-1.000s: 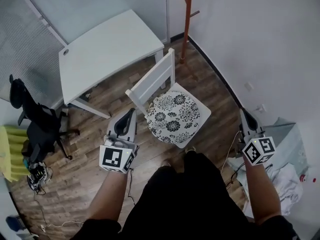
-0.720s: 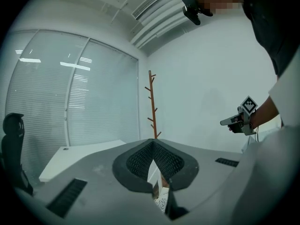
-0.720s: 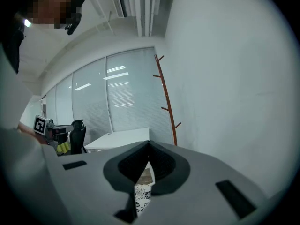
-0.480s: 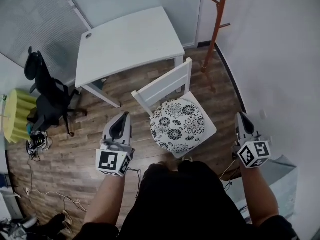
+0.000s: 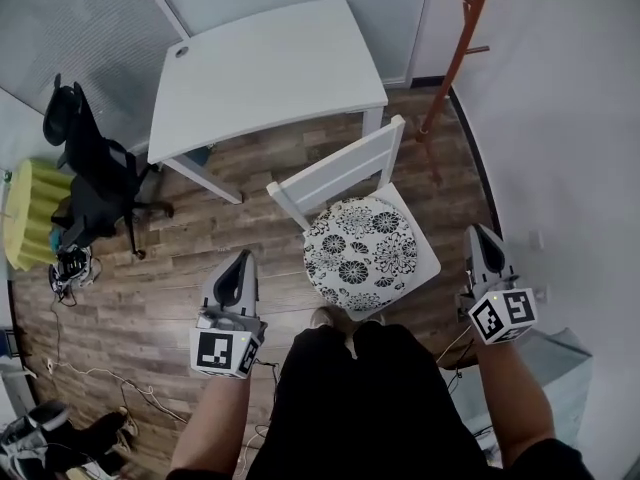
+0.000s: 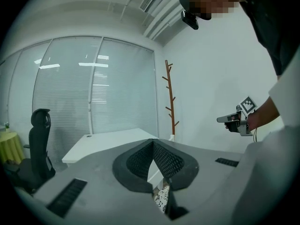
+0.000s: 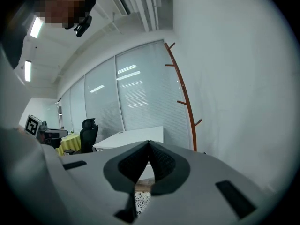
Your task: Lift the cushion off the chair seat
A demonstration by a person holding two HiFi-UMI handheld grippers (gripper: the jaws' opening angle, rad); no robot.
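A round white cushion (image 5: 362,255) with a black flower print lies on the seat of a white wooden chair (image 5: 335,173). My left gripper (image 5: 243,259) is held shut to the left of the seat, apart from it, with nothing between its jaws. My right gripper (image 5: 478,234) is shut and empty just right of the seat's corner. In the left gripper view the closed jaws (image 6: 152,142) point over the chair, and a sliver of cushion (image 6: 161,198) shows beneath them. The right gripper view shows its shut jaws (image 7: 149,143) above a bit of cushion (image 7: 141,200).
A white desk (image 5: 265,73) stands behind the chair's back. A red-brown coat stand (image 5: 462,53) rises by the right wall. A black office chair (image 5: 85,173) and a yellow-covered table (image 5: 25,213) stand at the left. Cables (image 5: 70,273) lie on the wooden floor.
The right gripper has come in closer to the seat's right side. Both grippers sit a little lower, and the head view has swung so the chair lies more centred.
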